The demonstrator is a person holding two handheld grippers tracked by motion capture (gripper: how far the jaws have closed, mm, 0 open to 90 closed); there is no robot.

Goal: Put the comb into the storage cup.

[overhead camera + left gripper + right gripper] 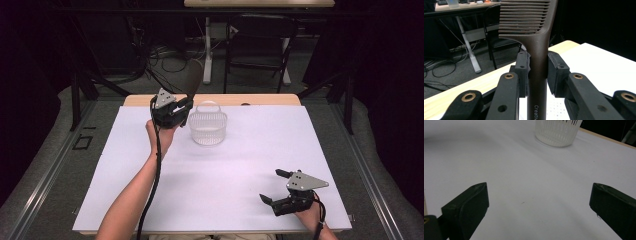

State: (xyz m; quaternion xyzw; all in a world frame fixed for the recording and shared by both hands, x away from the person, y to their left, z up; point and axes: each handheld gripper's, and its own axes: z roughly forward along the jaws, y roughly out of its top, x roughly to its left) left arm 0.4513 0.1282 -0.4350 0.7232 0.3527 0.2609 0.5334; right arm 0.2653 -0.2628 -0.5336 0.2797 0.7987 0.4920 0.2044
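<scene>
A: Comb position?
B: Left hand-held gripper (537, 67) clamps the brown comb (537, 50) by its handle, upright, just left of the white basket (207, 127).
A: Right one?
B: Right hand-held gripper (274, 186) is wide, holding nothing. Comb tip is cut off.

Left forearm stretched forward, left gripper (183, 109) raised, jaws clamped on something narrow, pads (522, 72) pressing from both sides. Right gripper (275, 186) low at the near right, pointing left, jaws spread wide apart.
</scene>
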